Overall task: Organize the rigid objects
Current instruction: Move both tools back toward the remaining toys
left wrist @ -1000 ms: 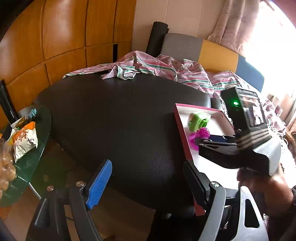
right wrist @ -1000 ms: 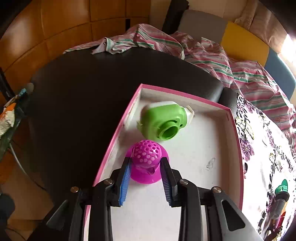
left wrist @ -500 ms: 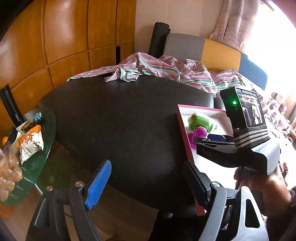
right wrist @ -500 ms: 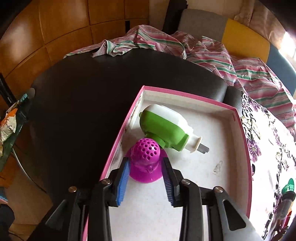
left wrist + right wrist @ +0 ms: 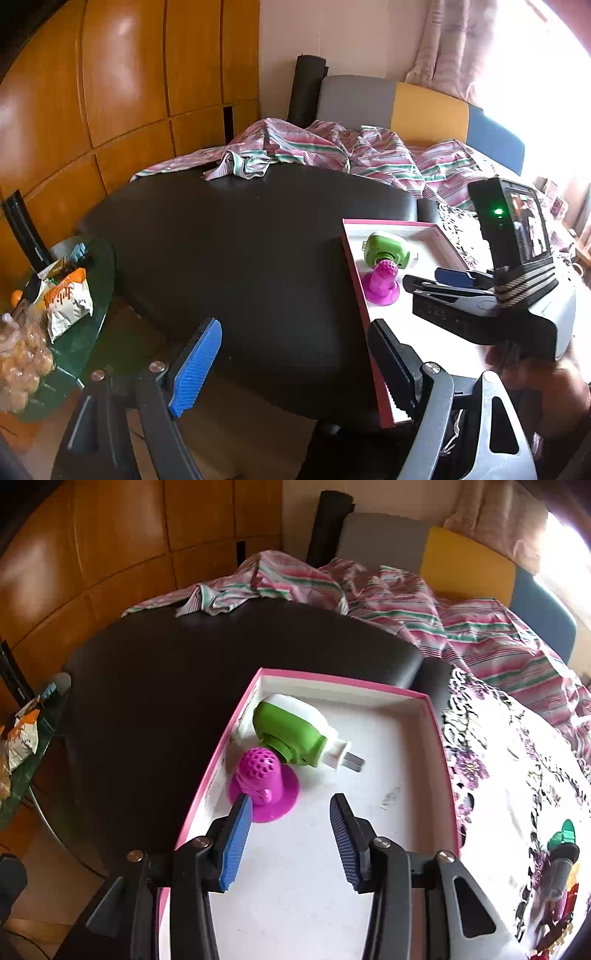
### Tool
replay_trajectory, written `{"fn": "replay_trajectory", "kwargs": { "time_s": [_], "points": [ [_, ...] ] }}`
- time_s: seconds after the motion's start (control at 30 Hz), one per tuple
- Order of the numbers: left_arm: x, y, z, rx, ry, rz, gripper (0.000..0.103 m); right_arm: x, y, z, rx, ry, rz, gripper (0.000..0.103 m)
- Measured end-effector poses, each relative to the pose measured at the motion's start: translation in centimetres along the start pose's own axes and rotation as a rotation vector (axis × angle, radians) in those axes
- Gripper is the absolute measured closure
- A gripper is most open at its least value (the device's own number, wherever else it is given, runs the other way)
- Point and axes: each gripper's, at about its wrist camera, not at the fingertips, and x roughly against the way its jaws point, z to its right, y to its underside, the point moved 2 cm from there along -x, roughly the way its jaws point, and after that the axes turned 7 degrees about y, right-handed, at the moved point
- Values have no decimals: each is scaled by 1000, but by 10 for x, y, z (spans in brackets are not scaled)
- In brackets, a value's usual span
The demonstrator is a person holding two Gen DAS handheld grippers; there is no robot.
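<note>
only the right wrist view shows right gripper (image 5: 291,827) just opened off purple toy (image 5: 264,788); left gripper (image 5: 295,365) empty, wide.

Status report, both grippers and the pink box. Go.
Right gripper jaws just opened, clear of magenta cap. Cap upright in pink box beside green plug-in device. Left gripper open, empty. Nothing blocking.

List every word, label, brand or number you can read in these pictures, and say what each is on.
Nothing can be read for certain.
Orange and white snack packet on the glass side table: cursive lettering, too blurred to read.
Right gripper body: small embossed marks, too faint to read.
Screen on that gripper: a picture only, no legible text.
Pink-rimmed box, green plug-in device and magenta perforated piece: no print visible.
</note>
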Motion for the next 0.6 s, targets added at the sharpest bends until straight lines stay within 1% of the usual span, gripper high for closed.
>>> {"fn": "replay_trajectory", "kwargs": {
  "time_s": [0.23, 0.6],
  "points": [
    [7, -2, 11, -40, 3, 18, 21, 16, 4, 20, -37, 22, 29, 59],
    [18, -6, 41, -141, 16, 54, 21, 44, 13, 65, -97, 70, 79, 59]
  ]
}}
